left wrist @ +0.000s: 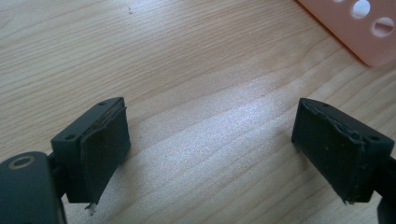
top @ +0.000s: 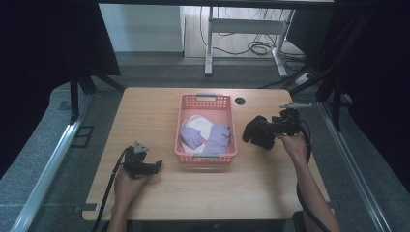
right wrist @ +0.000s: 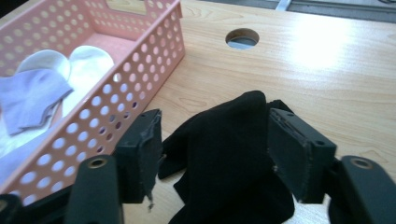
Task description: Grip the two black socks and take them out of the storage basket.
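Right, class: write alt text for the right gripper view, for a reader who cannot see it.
A black cloth lies bunched on the wooden table between the open jaws of the right claw. To the left stands a pink perforated basket holding lilac and white socks.

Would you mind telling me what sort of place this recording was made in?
Probably a lab or recording studio rather than a home: a small wooden table stands between dark curtains on grey carpet, with a white desk frame and loose cables behind it.
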The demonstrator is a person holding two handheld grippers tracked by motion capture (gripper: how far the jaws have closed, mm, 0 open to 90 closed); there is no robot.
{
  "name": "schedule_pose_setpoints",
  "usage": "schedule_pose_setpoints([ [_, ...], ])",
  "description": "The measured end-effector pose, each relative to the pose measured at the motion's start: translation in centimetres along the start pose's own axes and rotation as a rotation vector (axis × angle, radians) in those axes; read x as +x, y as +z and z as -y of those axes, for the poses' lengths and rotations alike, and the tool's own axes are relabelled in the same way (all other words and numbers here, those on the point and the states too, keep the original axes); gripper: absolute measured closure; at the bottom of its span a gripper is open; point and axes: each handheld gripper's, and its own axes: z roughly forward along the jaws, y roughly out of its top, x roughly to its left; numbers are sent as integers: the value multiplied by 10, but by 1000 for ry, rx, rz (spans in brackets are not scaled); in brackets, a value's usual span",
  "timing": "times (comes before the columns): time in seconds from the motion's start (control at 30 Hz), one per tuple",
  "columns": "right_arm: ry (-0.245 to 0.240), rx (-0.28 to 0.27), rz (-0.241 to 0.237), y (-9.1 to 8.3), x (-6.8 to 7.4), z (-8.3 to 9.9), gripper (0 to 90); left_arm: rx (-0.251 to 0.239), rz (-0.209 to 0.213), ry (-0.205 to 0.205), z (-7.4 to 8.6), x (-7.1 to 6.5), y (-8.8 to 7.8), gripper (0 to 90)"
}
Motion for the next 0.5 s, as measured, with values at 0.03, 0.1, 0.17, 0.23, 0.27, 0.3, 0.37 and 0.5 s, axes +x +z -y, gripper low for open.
schedule_pose_setpoints([
  [0.03,-11,-1,1,-3,2,0,316,0,0,0,0,0,0,109],
  [0.1,-27,-1,-7,-7,4,0,290,0,1,0,0,0,0,109],
  [0.17,-43,3,-2,-11,7,0,275,0,1,0,0,0,0,109],
  [0.23,-57,10,-2,-16,9,0,256,0,1,0,0,0,0,109],
  [0.27,-60,10,-4,-18,11,0,246,0,1,0,0,0,0,109],
  [0.3,-65,7,-8,-22,13,0,240,0,1,0,0,0,0,109],
  [0.37,-68,6,-11,-27,15,0,231,-1,1,0,0,0,0,109],
  [0.5,-81,6,-12,-39,20,1,209,0,1,0,0,0,0,109],
])
